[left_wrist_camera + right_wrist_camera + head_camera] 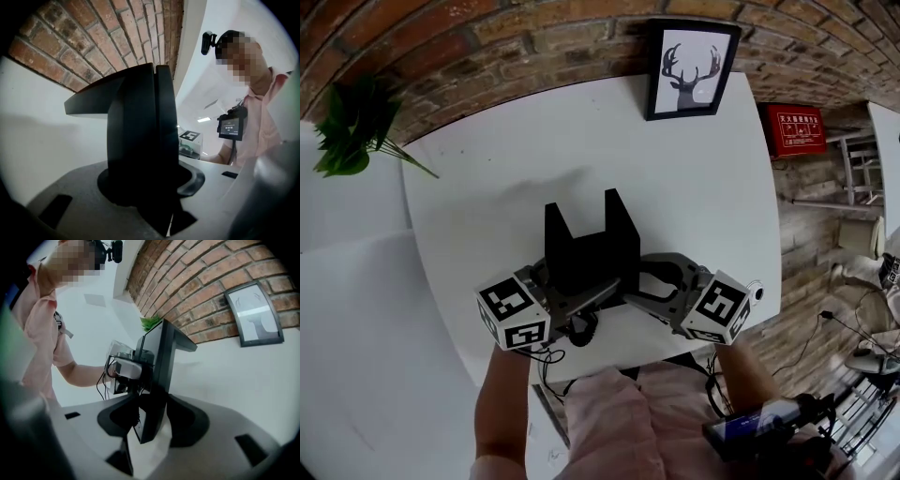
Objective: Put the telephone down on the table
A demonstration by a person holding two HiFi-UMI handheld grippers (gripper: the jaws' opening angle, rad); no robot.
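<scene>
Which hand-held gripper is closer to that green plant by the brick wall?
Left. The left hand-held gripper grips the black telephone on the edge toward the plant; the right hand-held gripper grips the opposite edge, farther from it.

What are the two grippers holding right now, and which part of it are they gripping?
Both hold the black telephone. The left hand-held gripper clamps its left side and the right hand-held gripper its right side, both near its lower end.

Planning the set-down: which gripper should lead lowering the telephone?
Left, probably. The left gripper has the telephone seated deep between its jaws; the right gripper pinches only a thin edge. Both are shut on it over the table.
</scene>
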